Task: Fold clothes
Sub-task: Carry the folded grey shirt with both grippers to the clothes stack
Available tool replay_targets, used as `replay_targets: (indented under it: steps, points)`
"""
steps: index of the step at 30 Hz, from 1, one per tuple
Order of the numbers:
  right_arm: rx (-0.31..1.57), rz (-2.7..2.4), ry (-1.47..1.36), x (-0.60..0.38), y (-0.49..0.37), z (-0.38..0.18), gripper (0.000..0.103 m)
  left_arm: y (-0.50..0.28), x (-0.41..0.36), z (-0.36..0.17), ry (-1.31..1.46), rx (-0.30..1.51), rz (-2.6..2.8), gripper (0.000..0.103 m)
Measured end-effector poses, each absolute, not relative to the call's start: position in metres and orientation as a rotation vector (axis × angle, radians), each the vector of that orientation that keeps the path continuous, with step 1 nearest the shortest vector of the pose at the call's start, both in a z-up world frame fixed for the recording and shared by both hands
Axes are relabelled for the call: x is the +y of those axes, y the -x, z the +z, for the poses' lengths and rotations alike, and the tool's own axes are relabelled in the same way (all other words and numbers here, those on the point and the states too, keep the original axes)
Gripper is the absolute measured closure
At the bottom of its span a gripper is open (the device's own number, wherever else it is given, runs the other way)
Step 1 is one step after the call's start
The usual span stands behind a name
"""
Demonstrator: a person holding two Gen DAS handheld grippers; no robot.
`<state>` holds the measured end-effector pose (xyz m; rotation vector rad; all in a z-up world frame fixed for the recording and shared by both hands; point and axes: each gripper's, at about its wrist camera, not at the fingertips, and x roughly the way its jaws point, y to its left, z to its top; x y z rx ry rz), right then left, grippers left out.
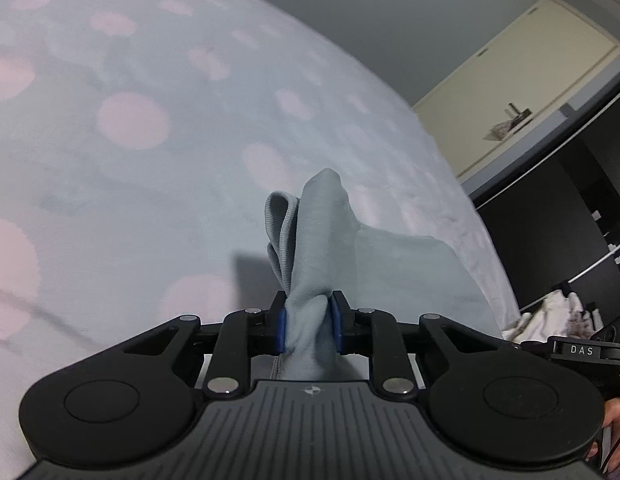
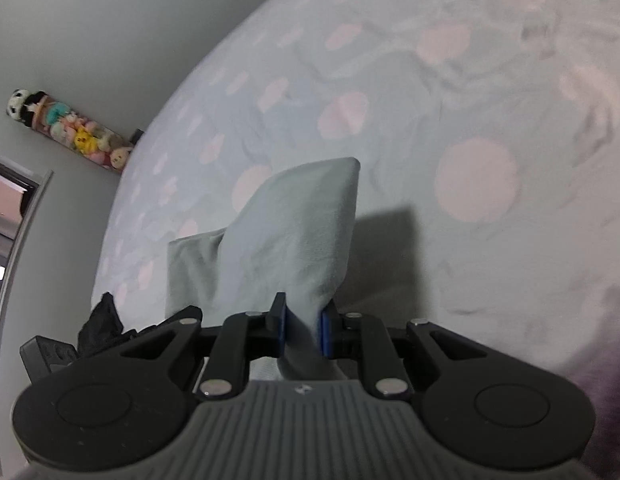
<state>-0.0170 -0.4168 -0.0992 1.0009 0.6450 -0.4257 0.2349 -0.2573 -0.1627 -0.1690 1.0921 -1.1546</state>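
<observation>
Both grippers [image 1: 308, 330] [image 2: 304, 334] pinch the (probably same) garment [image 1: 321, 240].

pale blue bedspread [image 1: 130, 160] with pink dots, grey walls [image 2: 90, 32], cream cabinet [image 1: 529, 72], plush toys [image 2: 70, 128].

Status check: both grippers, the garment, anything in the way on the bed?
Left gripper shut on light blue garment. Right gripper shut on it too. Garment lifted over dotted bedspread. Nothing in the way ahead; black item at bed edge.
</observation>
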Motion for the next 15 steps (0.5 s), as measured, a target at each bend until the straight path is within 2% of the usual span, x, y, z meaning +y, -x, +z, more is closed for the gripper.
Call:
replay_targets:
  steps: [6,15]
  points:
    - [0.513,-0.437,-0.972,-0.420,0.077,-0.051,0.085,-0.193,-0.294,-0.104,0.156,0.991,-1.275,0.084]
    - [0.211,-0.592,-0.949,-0.428,0.226,0.030,0.085,-0.101,-0.401,0.002,0.049,0.865,-1.569,0.084]
